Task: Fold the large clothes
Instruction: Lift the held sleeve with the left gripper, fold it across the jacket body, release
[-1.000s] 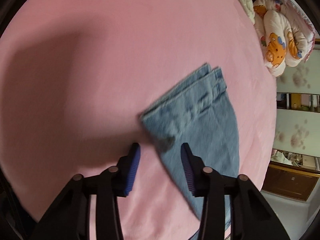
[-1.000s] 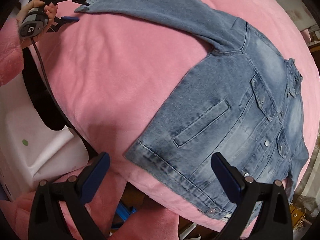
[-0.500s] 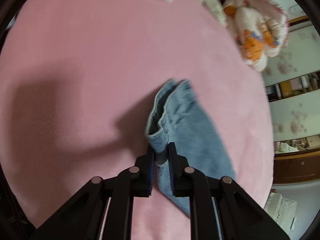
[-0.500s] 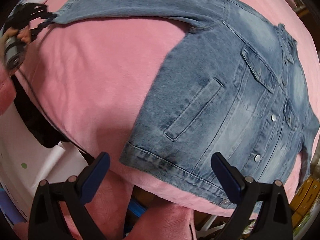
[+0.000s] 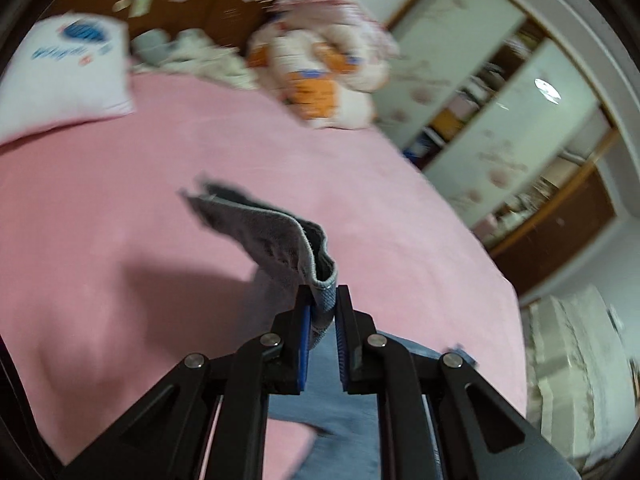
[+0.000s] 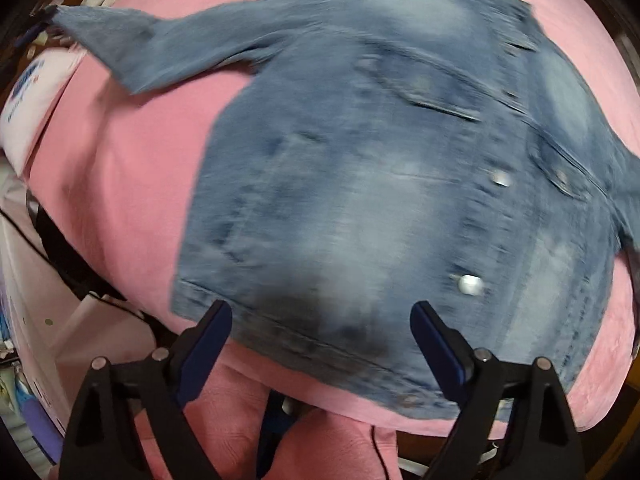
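A blue denim jacket point(image 6: 380, 184) lies front up and spread out on a pink bed cover point(image 6: 132, 200). One sleeve point(image 6: 168, 52) reaches out to the far left, its end lifted. My left gripper point(image 5: 322, 312) is shut on that sleeve's cuff point(image 5: 280, 240) and holds it up above the pink bed cover point(image 5: 100, 220). My right gripper point(image 6: 320, 324) is open and empty, hovering just over the jacket's bottom hem point(image 6: 304, 344) at the near edge of the bed.
A white pillow point(image 5: 68, 72) and a rolled printed quilt point(image 5: 324, 76) lie at the head of the bed. Wardrobe doors point(image 5: 500, 120) stand beyond the bed's right side. White furniture point(image 6: 52, 320) stands left of the bed's near edge.
My left gripper closed on the sleeve cuff and lifted it off the bed, tilting up toward the headboard. My right gripper moved in over the jacket's hem, still open.
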